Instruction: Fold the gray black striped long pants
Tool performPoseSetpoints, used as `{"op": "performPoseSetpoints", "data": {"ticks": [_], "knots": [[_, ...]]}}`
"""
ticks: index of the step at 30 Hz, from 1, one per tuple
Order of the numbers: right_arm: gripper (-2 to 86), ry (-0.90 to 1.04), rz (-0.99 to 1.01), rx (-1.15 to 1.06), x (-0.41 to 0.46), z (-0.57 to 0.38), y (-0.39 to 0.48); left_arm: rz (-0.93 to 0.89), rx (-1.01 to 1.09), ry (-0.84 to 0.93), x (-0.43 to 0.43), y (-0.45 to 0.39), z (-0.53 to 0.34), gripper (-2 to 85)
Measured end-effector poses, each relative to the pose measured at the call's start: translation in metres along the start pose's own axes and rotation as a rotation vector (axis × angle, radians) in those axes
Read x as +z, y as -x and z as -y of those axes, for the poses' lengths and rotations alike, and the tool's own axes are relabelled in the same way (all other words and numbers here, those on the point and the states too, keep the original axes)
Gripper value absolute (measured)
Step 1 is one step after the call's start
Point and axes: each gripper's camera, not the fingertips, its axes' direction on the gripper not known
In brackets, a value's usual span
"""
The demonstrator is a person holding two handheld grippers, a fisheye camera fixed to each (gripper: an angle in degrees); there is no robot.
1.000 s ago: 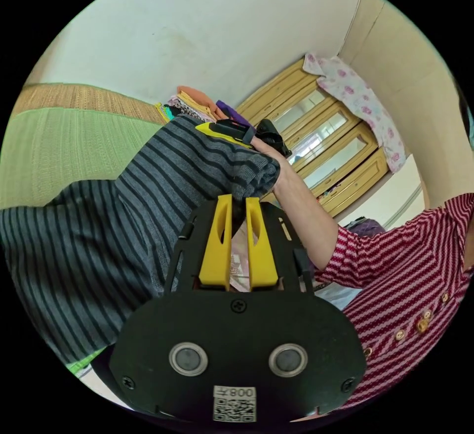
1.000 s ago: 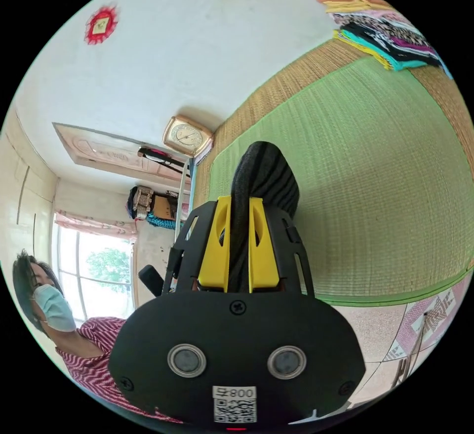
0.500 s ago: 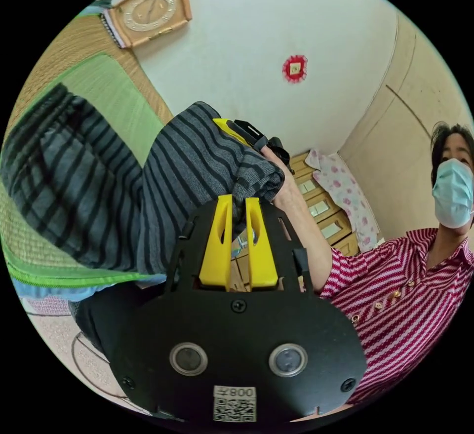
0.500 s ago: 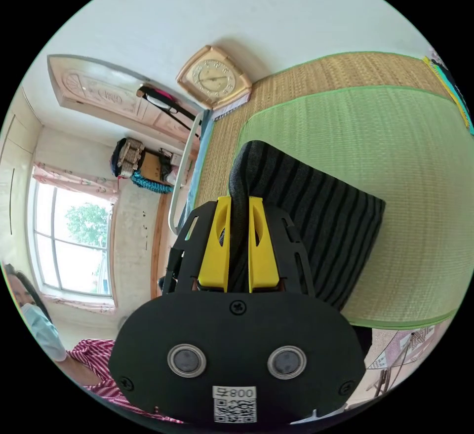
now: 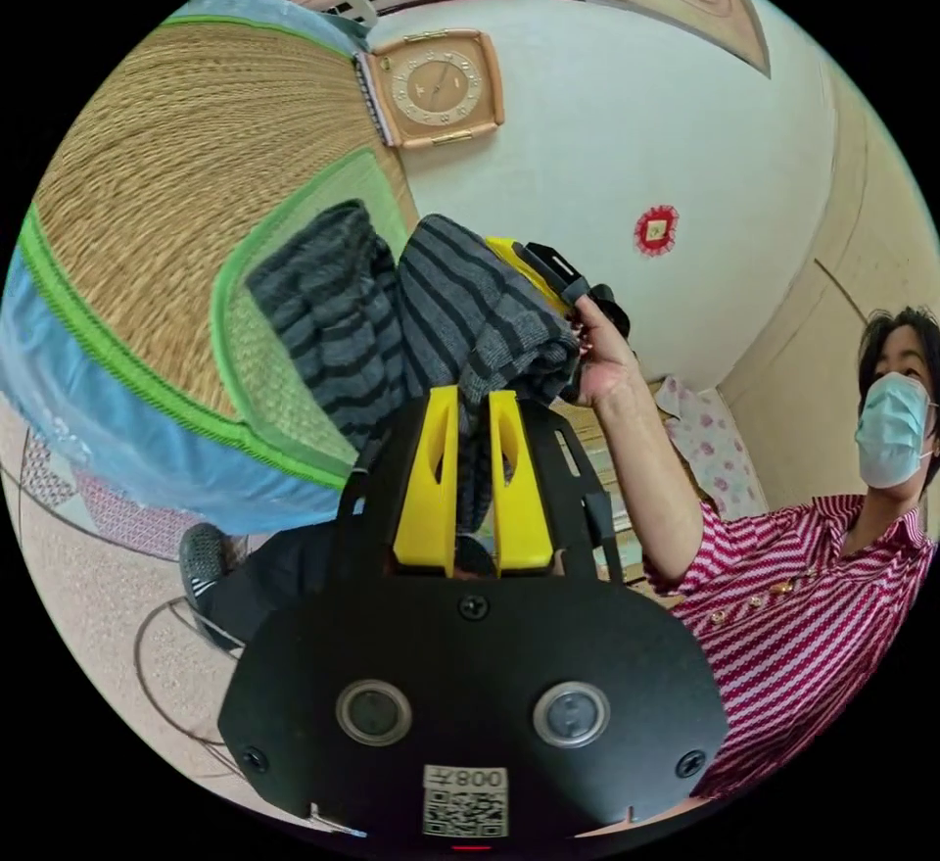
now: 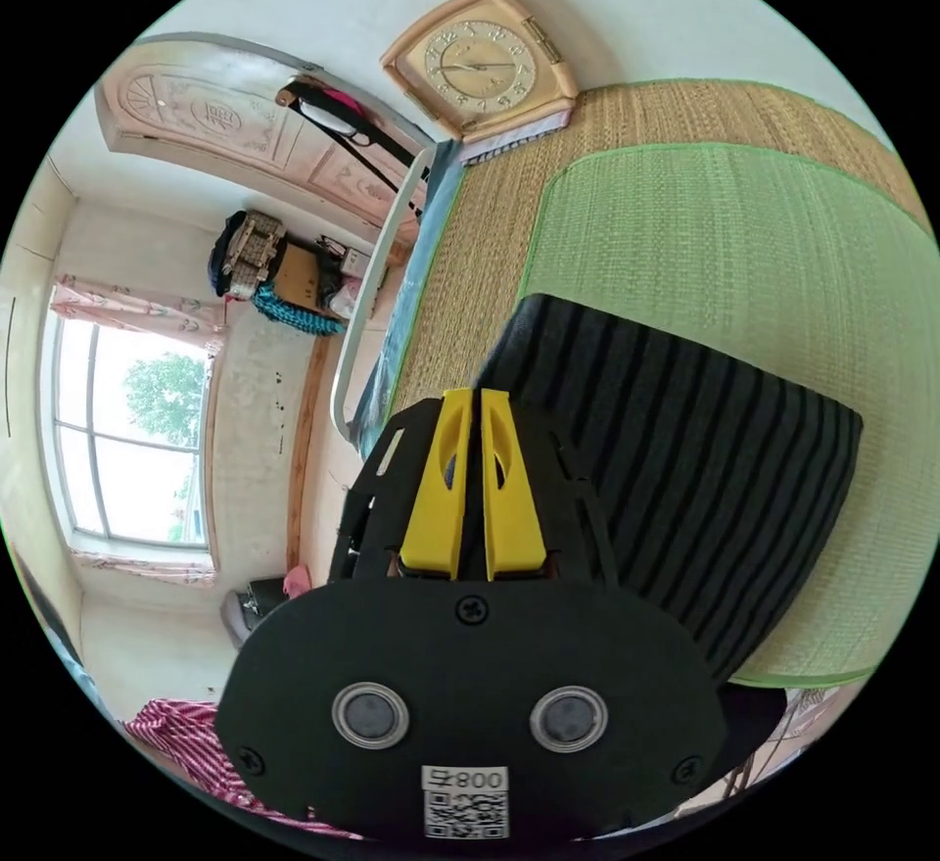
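Striped pants [image 5: 460, 312]: lifted off the bed, bunched fabric held up between the two grippers, the rest hanging down toward the green mat [image 5: 284, 381]. In the right gripper view the pants [image 6: 685, 469] drape as a broad dark panel over the mat [image 6: 725, 244], probably held high so the legs fall straight and line up before laying down.

Left gripper [image 5: 473, 401]: jaws clamped on a thick gathered fold, cloth running down between them. That grip reads as one end of the fold line.

Right gripper [image 6: 467, 401]: jaws nearly together, tips almost touching; dark cloth sits right behind them, but whether any is pinched, I cannot tell. In the left gripper view the right gripper [image 5: 534, 263] sits at the upper edge of the cloth, a hand [image 5: 602, 361] gripping it.

Surroundings: woven straw mat [image 5: 176, 146] under the green one, clock [image 6: 480, 58] against the wall.
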Motion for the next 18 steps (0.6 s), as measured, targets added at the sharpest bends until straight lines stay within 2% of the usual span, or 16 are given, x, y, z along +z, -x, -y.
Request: {"op": "performPoseSetpoints", "data": {"ticks": [4, 8, 14, 18], "knots": [[0.7, 0.125, 0.132, 0.003, 0.056, -0.036, -0.019, 0.021, -0.051, -0.006, -0.029, 0.006, 0.014, 6.6], [1.3, 0.160, 0.100, -0.122, 0.051, -0.080, -0.031, 0.063, -0.035, 0.073, -0.038, -0.001, 0.029, 7.1], [8.4, 0.214, -0.086, -0.318, 0.032, -0.186, -0.039, 0.090, -0.061, 0.163, -0.044, -0.004, 0.044, 7.4], [12.2, 0.333, -0.209, -0.440, 0.064, -0.257, -0.034, 0.076, -0.091, 0.200, -0.048, -0.005, 0.051, 7.1]]}}
